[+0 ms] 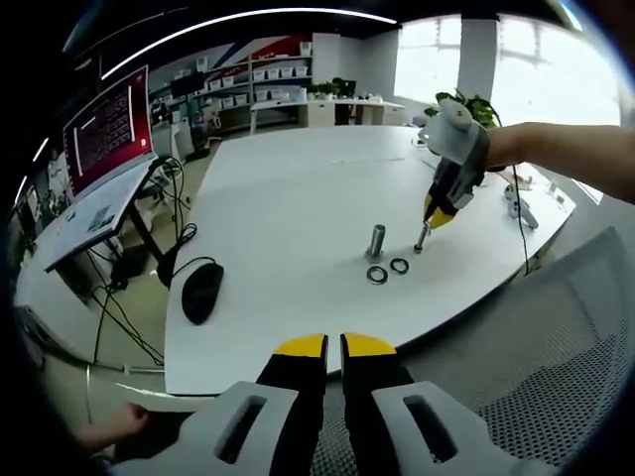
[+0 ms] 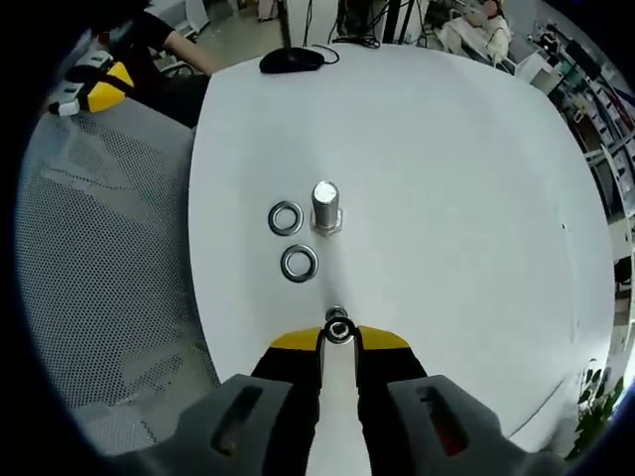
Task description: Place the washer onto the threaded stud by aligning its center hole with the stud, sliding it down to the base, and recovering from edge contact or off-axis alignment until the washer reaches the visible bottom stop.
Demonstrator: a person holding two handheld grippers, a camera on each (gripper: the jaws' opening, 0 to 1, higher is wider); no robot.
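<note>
While right claw (image 2: 338,335) grips stud (image 2: 338,328), washers (image 2: 299,263) ahead

Monitor (image 1: 107,127) with red text lines, too small to read

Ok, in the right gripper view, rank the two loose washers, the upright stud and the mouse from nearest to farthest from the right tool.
1. Nearer washer, just ahead of the right tool.
2. Farther washer and upright stud, side by side: too close to call.
3. Mouse, at the table's far edge.

White table (image 1: 298,188), mesh chair (image 1: 556,347), bright windows (image 1: 526,59), shelves (image 1: 268,79)
</note>
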